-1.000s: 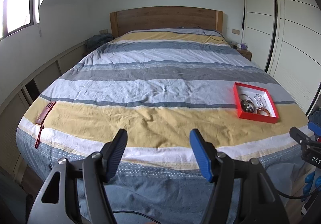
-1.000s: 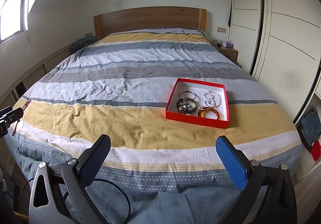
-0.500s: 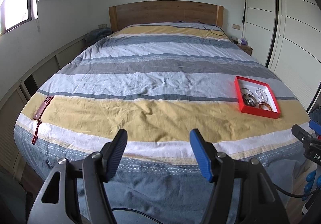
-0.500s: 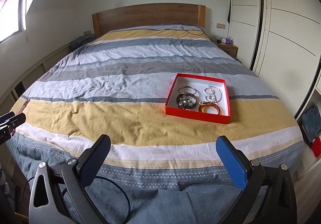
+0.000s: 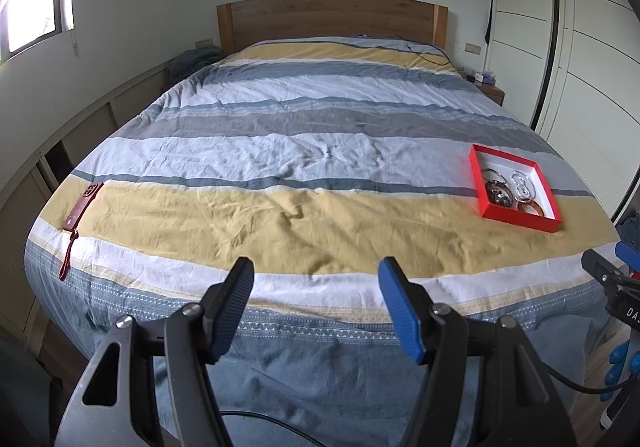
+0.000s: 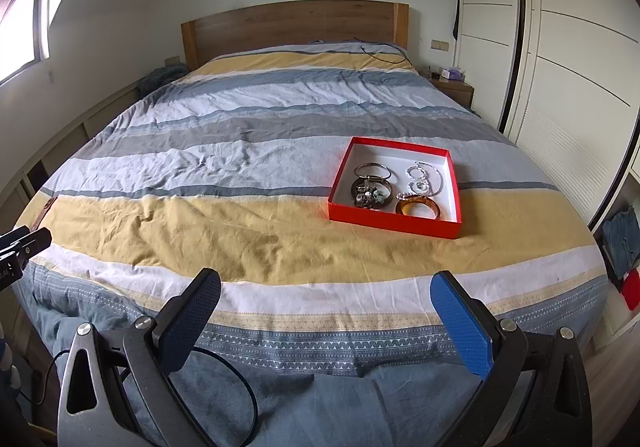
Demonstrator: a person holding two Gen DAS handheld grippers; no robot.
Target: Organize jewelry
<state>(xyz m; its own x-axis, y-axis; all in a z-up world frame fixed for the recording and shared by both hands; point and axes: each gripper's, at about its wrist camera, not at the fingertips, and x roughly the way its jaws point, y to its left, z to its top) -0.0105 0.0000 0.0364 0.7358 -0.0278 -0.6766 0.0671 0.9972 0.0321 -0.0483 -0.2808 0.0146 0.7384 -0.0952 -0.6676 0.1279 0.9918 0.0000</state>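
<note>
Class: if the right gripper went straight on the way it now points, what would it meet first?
Probably the bedcover, left of the red tray; the right gripper is open, and depth is uncertain.

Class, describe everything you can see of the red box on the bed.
The red box is a shallow, open, square tray, seemingly cardboard, red outside and white inside. It lies flat on the striped duvet, across its grey and yellow bands, on the bed's right. Inside lie bangles and silvery chain jewelry. Neither gripper touches it.

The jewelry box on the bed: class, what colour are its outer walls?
Red outside, white inside; the box shows best in the right wrist view.
</note>
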